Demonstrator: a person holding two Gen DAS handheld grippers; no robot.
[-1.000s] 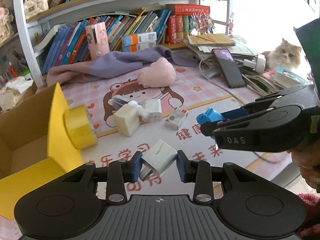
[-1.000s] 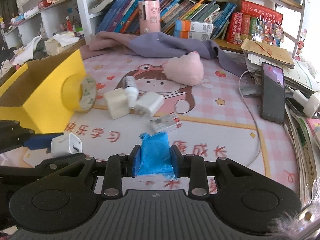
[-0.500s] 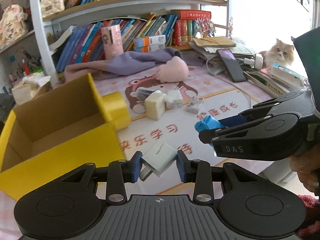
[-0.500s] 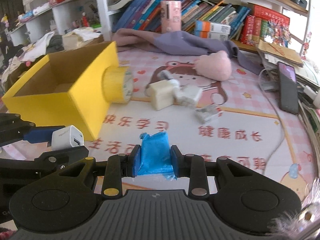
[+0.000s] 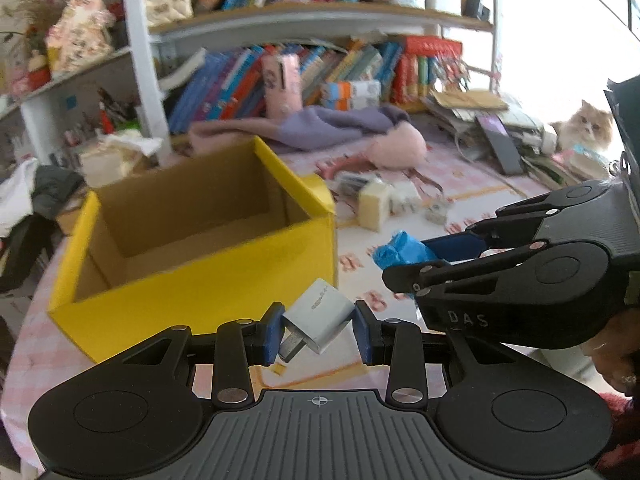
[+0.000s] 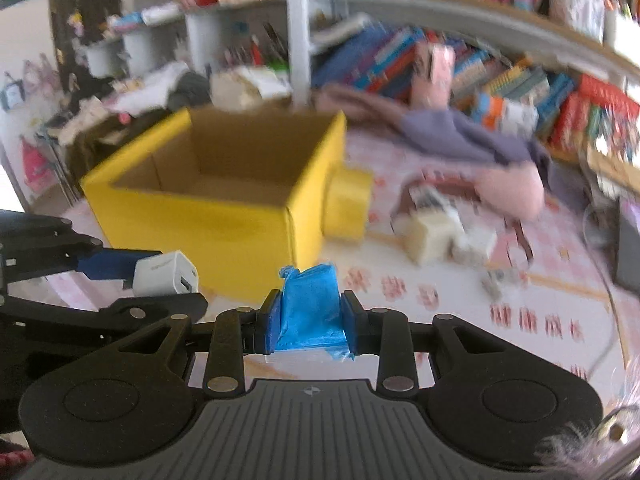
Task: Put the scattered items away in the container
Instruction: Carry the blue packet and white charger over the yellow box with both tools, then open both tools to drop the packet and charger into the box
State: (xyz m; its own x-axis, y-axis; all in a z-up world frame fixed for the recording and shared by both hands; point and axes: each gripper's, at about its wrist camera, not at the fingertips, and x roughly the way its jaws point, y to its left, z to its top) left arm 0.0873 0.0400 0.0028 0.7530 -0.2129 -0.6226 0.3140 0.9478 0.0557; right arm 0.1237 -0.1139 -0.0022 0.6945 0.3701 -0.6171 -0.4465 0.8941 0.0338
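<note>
My left gripper (image 5: 316, 334) is shut on a white USB charger (image 5: 318, 320), held above the mat just in front of the open yellow cardboard box (image 5: 192, 296). My right gripper (image 6: 310, 322) is shut on a blue crumpled packet (image 6: 310, 312), also near the box (image 6: 208, 216). The right gripper shows in the left wrist view (image 5: 404, 256) with the blue packet (image 5: 400, 250). The left gripper and the charger (image 6: 164, 276) show at the left of the right wrist view. The box inside looks empty.
A yellow tape roll (image 6: 346, 204) leans on the box's right side. A cream block (image 6: 426, 234), white chargers (image 6: 476, 246) and a small pack (image 6: 494, 284) lie on the pink mat. A pink plush (image 5: 398, 148), purple cloth (image 5: 336, 126), phone (image 5: 500, 142) and bookshelf stand behind. A cat (image 5: 586, 128) sits far right.
Both grippers have risen and swung left toward the yellow box, each still holding its item. The box now fills more of both views and its inside shows.
</note>
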